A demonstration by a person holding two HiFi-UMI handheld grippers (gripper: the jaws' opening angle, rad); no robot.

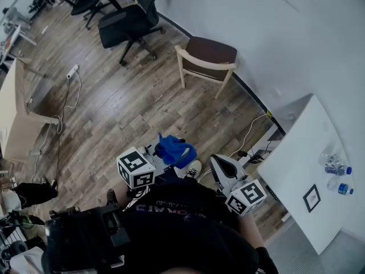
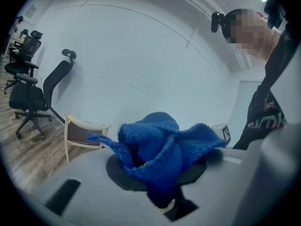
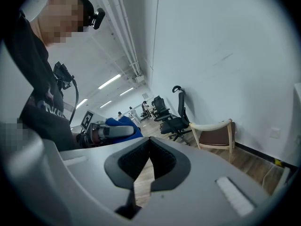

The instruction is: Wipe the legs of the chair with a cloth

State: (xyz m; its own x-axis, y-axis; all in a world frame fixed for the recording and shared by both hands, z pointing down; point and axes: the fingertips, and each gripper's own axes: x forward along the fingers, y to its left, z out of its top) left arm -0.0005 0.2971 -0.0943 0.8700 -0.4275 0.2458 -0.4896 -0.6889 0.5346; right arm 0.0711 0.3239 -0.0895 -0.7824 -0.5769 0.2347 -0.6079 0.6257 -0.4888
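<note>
A wooden chair [image 1: 206,59] with a brown seat and pale legs stands against the white wall, well ahead of me. It also shows low and left in the left gripper view, chair [image 2: 82,135], and at the right of the right gripper view, chair [image 3: 216,133]. My left gripper [image 1: 164,156] is shut on a bunched blue knitted cloth [image 1: 175,149], which fills the jaws in its own view, cloth [image 2: 160,149]. My right gripper [image 1: 220,164] is held close to my body, its jaws [image 3: 149,142] shut with nothing between them. Both grippers are far from the chair.
Black office chairs [image 1: 128,21] stand farther back on the wood floor. At the right, a white table [image 1: 302,164] carries water bottles [image 1: 336,169]. Cables [image 1: 251,136] run along the wall base, a power strip [image 1: 72,71] lies at the left, and a pale desk [image 1: 16,107] is at the left edge.
</note>
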